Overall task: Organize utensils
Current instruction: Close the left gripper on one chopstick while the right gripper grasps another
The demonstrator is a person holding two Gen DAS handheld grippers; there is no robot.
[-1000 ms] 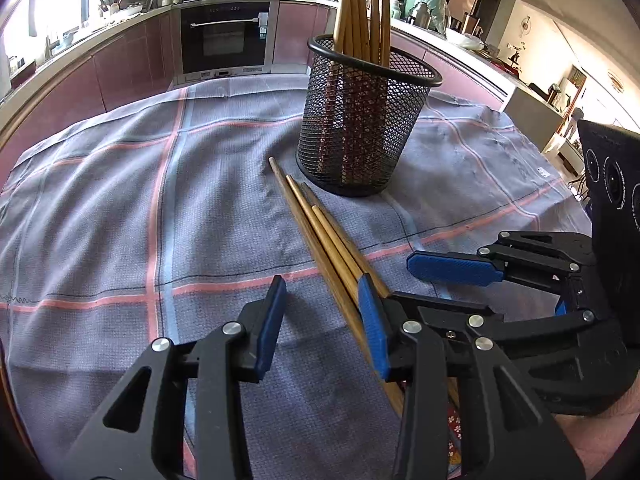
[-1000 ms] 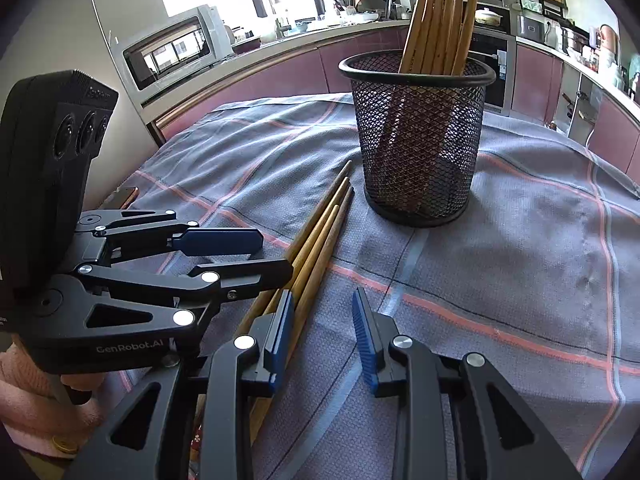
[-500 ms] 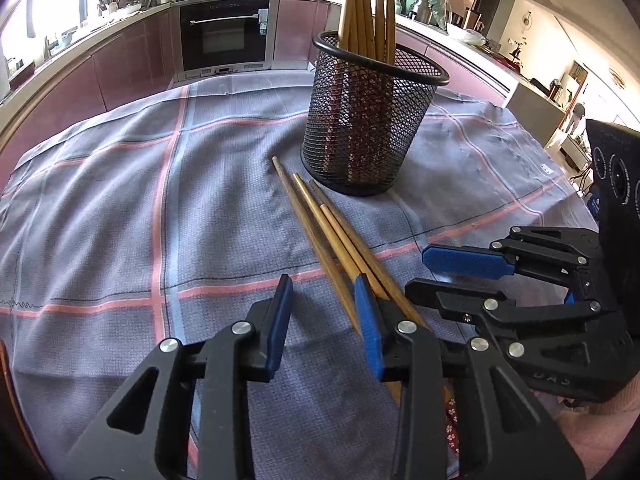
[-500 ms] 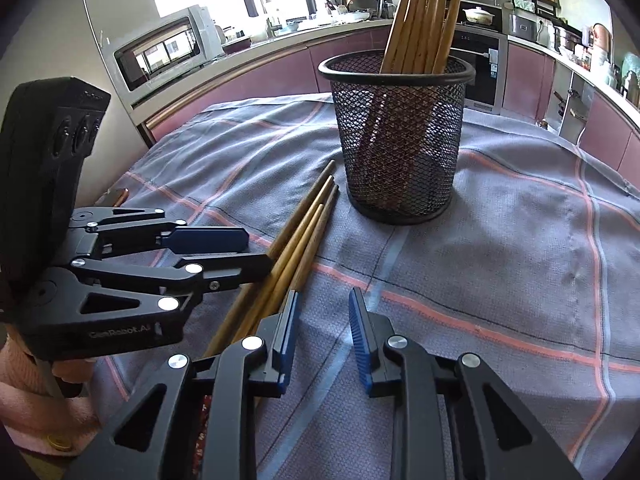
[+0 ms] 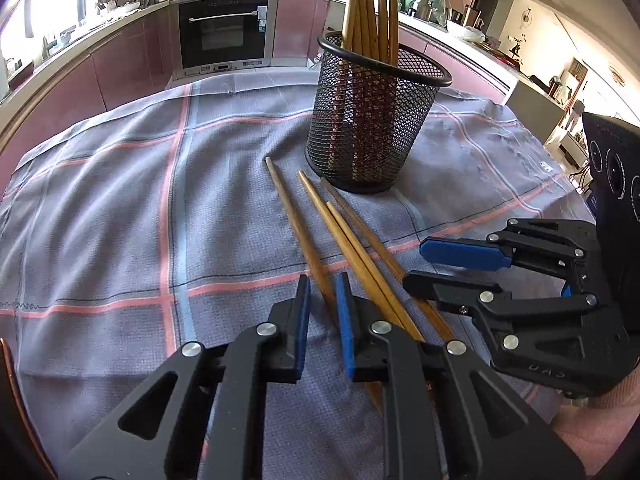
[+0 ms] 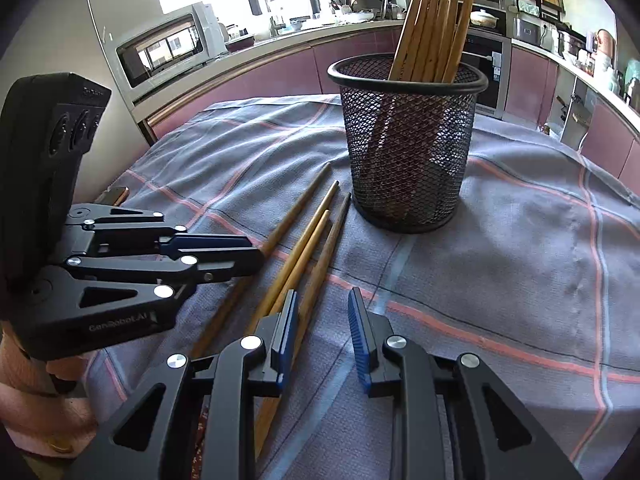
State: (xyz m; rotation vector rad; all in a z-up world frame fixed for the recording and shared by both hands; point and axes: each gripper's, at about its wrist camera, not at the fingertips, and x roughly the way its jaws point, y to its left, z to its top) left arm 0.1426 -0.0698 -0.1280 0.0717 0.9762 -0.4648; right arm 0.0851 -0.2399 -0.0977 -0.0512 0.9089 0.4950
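Kitchen worktop, curved, with pink cabinet fronts; built-in oven [image 5: 224, 32] and microwave [image 6: 168, 48] along it.

Table cloth [image 5: 120, 208], grey-blue with pink and pale blue check lines, spread flat over the table.

Left tongs [image 5: 323, 312], black with blue pads, angled down at the cloth. Just been closing, now down to a narrow gap. Leftmost loose chopstick [image 5: 298, 236] between the pads, close against the right-hand one, a sliver of cloth visible on the other side; not seen clamped.

Right tongs [image 6: 323, 330], same make, just beside the left pair. Narrowly parted, only cloth between the pads; left finger over the thick end of the nearest loose chopstick. Pink sleeve [image 6: 24, 400] behind each pair.

Mesh cup [image 5: 372, 120], black wire, round, upright mid-cloth, beyond both tongs.

Bundle of chopsticks [image 6: 432, 24], wooden, standing in the cup, leaning and fanned above the rim.

Loose chopsticks [image 5: 348, 232], four, wooden, flat on the cloth, roughly parallel, thin ends near the cup's foot, thick ends beneath the tongs.
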